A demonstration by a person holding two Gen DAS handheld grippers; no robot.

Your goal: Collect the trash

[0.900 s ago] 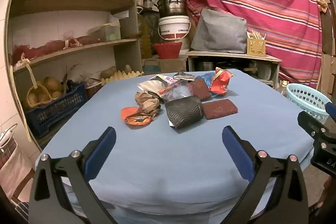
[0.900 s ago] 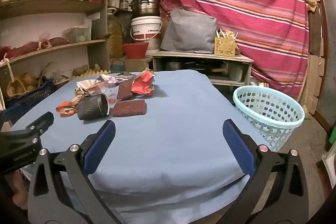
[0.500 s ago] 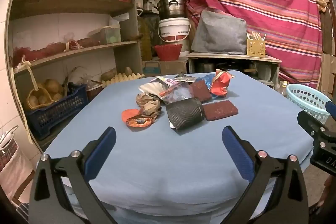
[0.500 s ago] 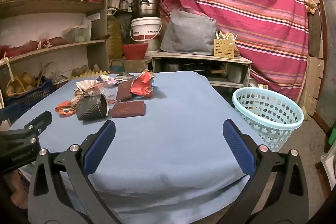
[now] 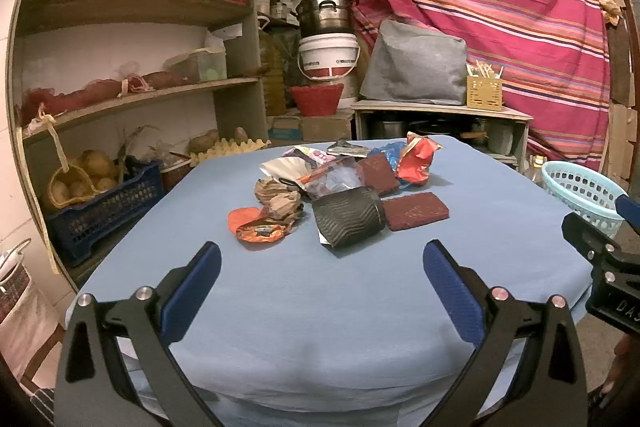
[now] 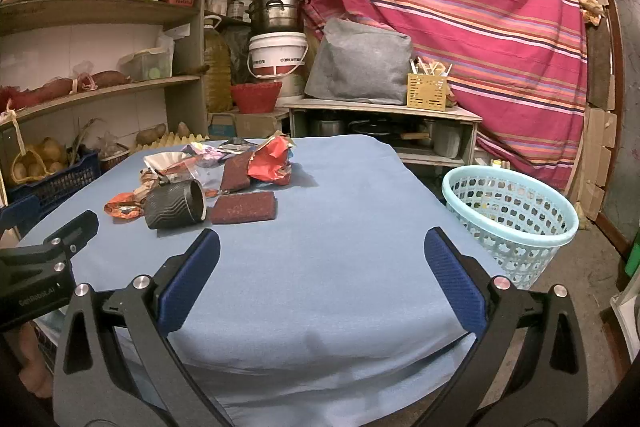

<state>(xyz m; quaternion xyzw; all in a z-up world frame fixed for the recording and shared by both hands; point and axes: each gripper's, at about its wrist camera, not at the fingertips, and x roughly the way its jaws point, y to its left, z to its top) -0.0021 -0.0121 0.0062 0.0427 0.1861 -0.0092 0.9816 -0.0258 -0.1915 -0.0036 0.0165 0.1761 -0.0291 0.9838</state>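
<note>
In the left wrist view, the shelves fill the left of the frame and the trash pile [image 5: 340, 183] sits at centre on the blue worktop [image 5: 320, 307]: an orange wrapper [image 5: 256, 225] at the pile's left, a crumpled brown paper [image 5: 280, 197] beside it, a black ribbed cup [image 5: 348, 221] on its side, a dark red pad [image 5: 414, 211] just right of the cup, and a red foil wrapper [image 5: 418, 163] behind. The left claw [image 5: 320, 279] hovers in the lower frame, spread wide and empty, well short of the pile. Compared with a second ago the pile sits slightly lower and larger in frame, so the claw has crept only a little closer; nothing on the worktop has shifted.

In the right wrist view, the pile lies left of centre and the pale blue basket [image 6: 508, 223] stands on the floor at right, beside the worktop. The right claw [image 6: 322, 267] is likewise spread and empty. Collection has probably not begun; a first grasp still lies ahead.
</note>
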